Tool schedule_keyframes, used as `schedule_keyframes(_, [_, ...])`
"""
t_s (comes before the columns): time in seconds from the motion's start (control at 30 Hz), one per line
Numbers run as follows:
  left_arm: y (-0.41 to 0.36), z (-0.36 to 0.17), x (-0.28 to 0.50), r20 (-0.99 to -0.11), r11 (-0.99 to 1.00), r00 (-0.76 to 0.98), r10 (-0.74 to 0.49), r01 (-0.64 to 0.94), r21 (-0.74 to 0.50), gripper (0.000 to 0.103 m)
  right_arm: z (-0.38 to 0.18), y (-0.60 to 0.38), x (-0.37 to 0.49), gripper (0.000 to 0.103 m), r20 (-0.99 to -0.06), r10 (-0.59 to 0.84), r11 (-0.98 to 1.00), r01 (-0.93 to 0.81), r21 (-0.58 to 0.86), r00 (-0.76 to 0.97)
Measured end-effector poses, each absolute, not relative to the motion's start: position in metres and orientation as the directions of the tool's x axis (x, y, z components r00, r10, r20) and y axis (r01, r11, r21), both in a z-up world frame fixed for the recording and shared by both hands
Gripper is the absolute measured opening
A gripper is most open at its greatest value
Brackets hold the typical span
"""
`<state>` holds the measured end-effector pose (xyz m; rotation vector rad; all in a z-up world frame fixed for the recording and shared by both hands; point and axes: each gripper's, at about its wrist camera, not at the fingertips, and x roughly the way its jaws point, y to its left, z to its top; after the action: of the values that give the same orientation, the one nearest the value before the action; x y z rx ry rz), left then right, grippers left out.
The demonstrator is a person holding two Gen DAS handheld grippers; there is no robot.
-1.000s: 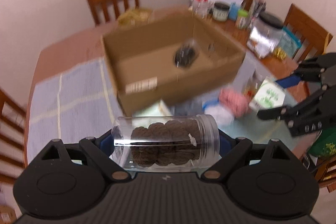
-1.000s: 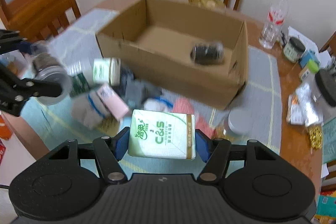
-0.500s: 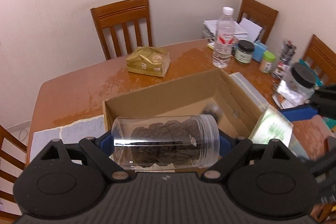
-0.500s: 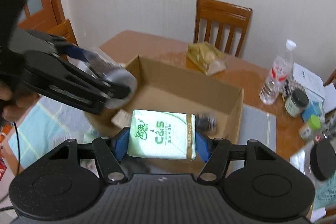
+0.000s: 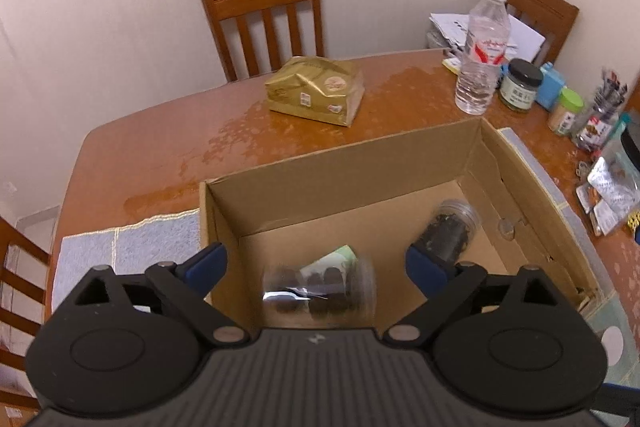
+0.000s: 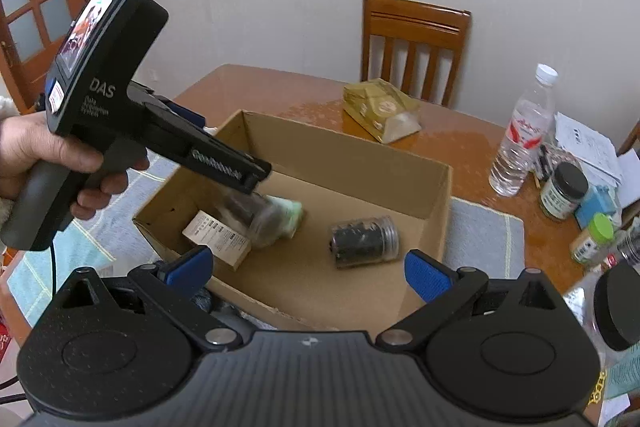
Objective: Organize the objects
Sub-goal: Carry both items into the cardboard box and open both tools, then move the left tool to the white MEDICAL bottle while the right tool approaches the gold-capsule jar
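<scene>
Both tongs hang over the cardboard box (image 5: 224, 203). The left gripper (image 5: 316, 263) and right gripper (image 6: 308, 265) are opening, gripping nothing. The blurred cookie jar (image 5: 320, 293) is inside the box's near-left part, against the green tissue pack (image 6: 290, 217).

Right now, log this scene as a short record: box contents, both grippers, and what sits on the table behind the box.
box: open cardboard, on the table
in box: cookie jar, blurred, below the left gripper; tissue pack beside it; dark jar on its side
left gripper: jaws opening, pads clear of the cookie jar
right gripper: jaws opening, nothing between them
behind box: gold bag, water bottle
hand: holds the left gripper's handle
</scene>
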<state>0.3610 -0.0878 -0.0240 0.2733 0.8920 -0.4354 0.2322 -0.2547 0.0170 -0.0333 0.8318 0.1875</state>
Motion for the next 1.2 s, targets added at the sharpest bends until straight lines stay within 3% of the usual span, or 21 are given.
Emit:
schedule_keyframes(0.2, [-0.072, -0.016, 0.349, -0.773, 0.876, 0.56, -0.297, 0.482, 0.013, 0.098, 0.016, -0.256, 0.221, 0.103, -0.735, 0.149, 0.986, -0.159, 0.057, 0.661])
schedule_keyframes(0.63, [-0.026, -0.014, 0.283, -0.75, 0.903, 0.61, -0.256, 0.429, 0.041, 0.099, -0.009, -0.236, 0.174, 0.103, -0.718, 0.068, 0.992, -0.126, -0.028, 0.692])
schedule_keyframes(1.0, [0.016, -0.059, 0.239, -0.775, 0.951, 0.616, -0.14, 0.302, 0.069, 0.099, -0.038, -0.217, 0.14, 0.103, -0.736, 0.017, 0.994, -0.092, -0.062, 0.677])
schedule_keyframes(1.2, [0.038, -0.09, 0.227, -0.814, 0.973, 0.575, -0.083, 0.224, 0.059, 0.099, -0.048, -0.214, 0.126, 0.103, -0.747, 0.011, 0.999, -0.03, -0.012, 0.665])
